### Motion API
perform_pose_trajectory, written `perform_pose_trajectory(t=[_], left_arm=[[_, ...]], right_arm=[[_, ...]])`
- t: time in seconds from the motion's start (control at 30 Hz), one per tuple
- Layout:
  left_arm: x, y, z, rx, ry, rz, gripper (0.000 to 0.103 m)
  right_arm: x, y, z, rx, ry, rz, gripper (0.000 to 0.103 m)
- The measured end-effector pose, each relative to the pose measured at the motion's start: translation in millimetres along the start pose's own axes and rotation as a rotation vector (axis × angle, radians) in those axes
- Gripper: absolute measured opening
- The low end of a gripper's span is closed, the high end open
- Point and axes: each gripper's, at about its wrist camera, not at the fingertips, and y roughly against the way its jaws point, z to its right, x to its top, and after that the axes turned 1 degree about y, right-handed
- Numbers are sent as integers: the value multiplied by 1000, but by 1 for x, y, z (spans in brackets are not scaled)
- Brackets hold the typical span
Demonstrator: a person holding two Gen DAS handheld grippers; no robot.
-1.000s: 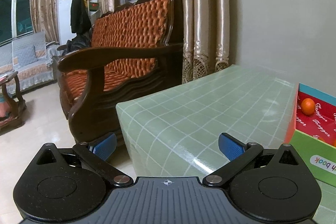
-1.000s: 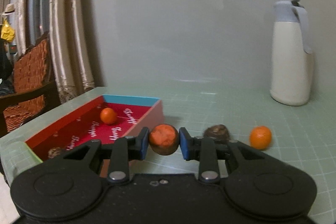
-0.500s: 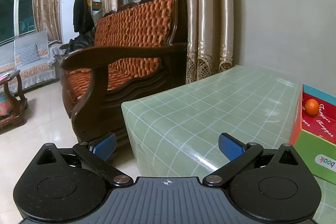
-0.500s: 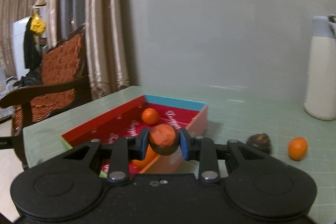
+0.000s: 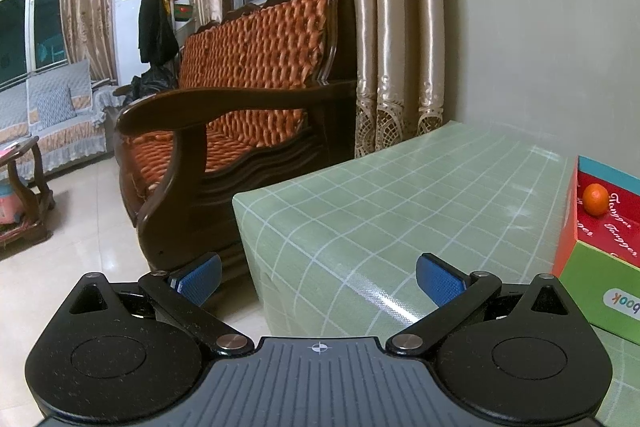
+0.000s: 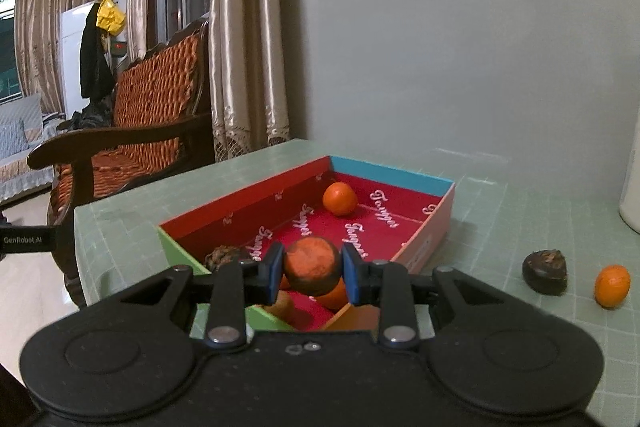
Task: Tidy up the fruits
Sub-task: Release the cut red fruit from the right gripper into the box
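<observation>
My right gripper (image 6: 312, 268) is shut on a round reddish-orange fruit (image 6: 312, 265), held above the near end of a shallow red-lined box (image 6: 390, 174). Inside the box lie an orange (image 6: 339, 198) near the far end, a dark brown fruit (image 6: 222, 257) at the near left, and orange fruit (image 6: 335, 297) partly hidden under my pads. On the table right of the box rest a dark brown fruit (image 6: 545, 270) and a small orange (image 6: 611, 285). My left gripper (image 5: 319, 277) is open and empty over the table's left corner, with the box (image 5: 604, 289) and its orange (image 5: 595, 199) at its right.
The green checked table (image 5: 400, 195) ends at a left edge beside a wooden sofa with orange cushions (image 5: 240, 99). A white thermos (image 6: 632, 187) stands at the far right by the grey wall. Curtains (image 6: 248, 47) hang behind the table's far left corner.
My right gripper has carried the reddish fruit leftward from beside the box to above its near end and has rolled somewhat. The left gripper has stayed where it was.
</observation>
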Motion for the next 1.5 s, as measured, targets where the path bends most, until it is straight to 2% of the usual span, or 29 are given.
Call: perform_pose_trajectory(t=[0.17,0.33,0.43,0.5,0.63,1.0,1.5], left_arm=[[-1,0,-1,3,4,-3,103],[-1,0,-1,0,6,-5,103],[-2,1,0,-3,3,-3,103],[-2,1,0,-5,-1,-3,103],[-2,2,2,-5,-5,-3,103],[-1,8,15,-16,-26,-1,103],[-6,36,76,-122,-105,40,103]], right_arm=[[-1,-1,-1,-1,2,-10,31],[-2,-1,-1,-6,11,-7,38],[-2,1,0,-8,6,7,48],[-1,3,0,-15,3,21,63],[1,6,1,-31,6,37,66],[4,13,7,-79,2,62,84],[-3,45,48,-198,-47,77,86]])
